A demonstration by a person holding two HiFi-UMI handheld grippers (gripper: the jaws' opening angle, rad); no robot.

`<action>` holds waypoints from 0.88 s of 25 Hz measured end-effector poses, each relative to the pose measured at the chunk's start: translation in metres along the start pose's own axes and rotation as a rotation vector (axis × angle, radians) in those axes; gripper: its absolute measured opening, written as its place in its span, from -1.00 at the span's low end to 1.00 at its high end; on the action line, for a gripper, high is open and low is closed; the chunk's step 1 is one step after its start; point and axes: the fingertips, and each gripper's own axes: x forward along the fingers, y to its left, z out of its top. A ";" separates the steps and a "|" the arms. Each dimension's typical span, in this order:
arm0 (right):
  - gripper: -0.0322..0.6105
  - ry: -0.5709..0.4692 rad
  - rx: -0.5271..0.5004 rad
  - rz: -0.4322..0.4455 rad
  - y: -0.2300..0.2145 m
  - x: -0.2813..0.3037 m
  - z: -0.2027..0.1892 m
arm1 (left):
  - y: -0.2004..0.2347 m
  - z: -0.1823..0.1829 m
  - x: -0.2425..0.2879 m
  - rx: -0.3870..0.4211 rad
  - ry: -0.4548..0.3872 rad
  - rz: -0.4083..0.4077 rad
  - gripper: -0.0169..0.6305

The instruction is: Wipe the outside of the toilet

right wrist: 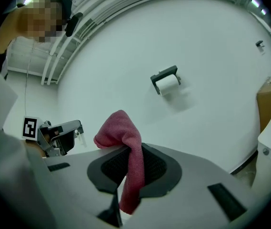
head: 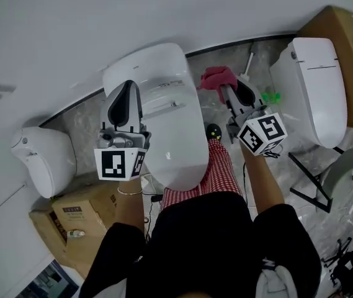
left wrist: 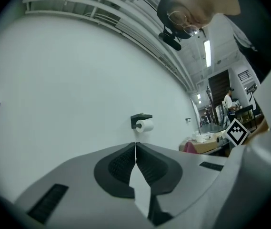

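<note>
Closest to the camera is the person's own body, in a black top and red checked cloth over the legs, with both forearms held forward. The left gripper (head: pixel 127 89) is held over the left side of the toilet (head: pixel 175 135). In the left gripper view its two dark pads meet in one thin line and nothing is between them (left wrist: pixel 135 150). The right gripper (head: pixel 241 90) is held on the right side of the toilet, above the grey floor (head: pixel 86 124). Its jaws are pressed together on a pink cloth (right wrist: pixel 122 133), which is folded over the tips and hangs down between the pads (one corner stands up above them). In the head view the pink cloth (head: pixel 218 77) is near the back right part of the toilet, and I cannot tell if it touches. The toilet is white, its lid is down, and it stands straight in front of the person, with its back to the white wall (head: pixel 71 23). A second white toilet (head: pixel 316 82) stands further to the right, and a third one (head: pixel 43 159) to the left. A cardboard box (head: pixel 80 213) lies near the third one. On the wall hangs a paper roll holder (right wrist: pixel 166 81).
</note>
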 end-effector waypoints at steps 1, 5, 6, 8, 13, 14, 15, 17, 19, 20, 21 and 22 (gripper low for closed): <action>-0.70 0.011 0.010 0.007 -0.004 0.007 -0.005 | 0.000 -0.007 0.006 -0.011 0.011 0.002 -0.91; -0.70 0.041 0.029 0.025 -0.018 0.033 -0.025 | 0.003 -0.034 0.028 -0.030 0.056 0.009 -0.91; -0.70 0.048 0.033 0.026 -0.023 0.039 -0.030 | 0.003 -0.041 0.034 -0.037 0.060 0.008 -0.91; -0.70 0.063 0.046 0.026 -0.032 0.049 -0.042 | 0.003 -0.055 0.045 -0.051 0.072 0.007 -0.91; -0.70 0.112 0.098 0.041 -0.049 0.073 -0.079 | -0.003 -0.087 0.070 -0.060 0.096 -0.016 -0.91; -0.70 0.120 0.104 0.044 -0.051 0.076 -0.086 | -0.004 -0.094 0.074 -0.065 0.101 -0.017 -0.91; -0.70 0.126 0.110 0.045 -0.053 0.079 -0.093 | -0.004 -0.101 0.077 -0.070 0.107 -0.016 -0.91; -0.70 0.140 0.124 0.042 -0.058 0.084 -0.107 | -0.004 -0.115 0.082 -0.082 0.123 -0.010 -0.91; -0.70 0.155 0.145 0.036 -0.064 0.088 -0.122 | -0.005 -0.130 0.086 -0.092 0.139 -0.004 -0.91; -0.70 0.162 0.152 0.035 -0.067 0.090 -0.130 | -0.005 -0.137 0.088 -0.096 0.144 -0.001 -0.91; -0.70 0.170 0.155 0.036 -0.069 0.093 -0.137 | -0.005 -0.144 0.090 -0.101 0.148 0.003 -0.91; -0.70 0.179 0.156 0.035 -0.072 0.096 -0.145 | -0.005 -0.152 0.092 -0.106 0.151 0.007 -0.91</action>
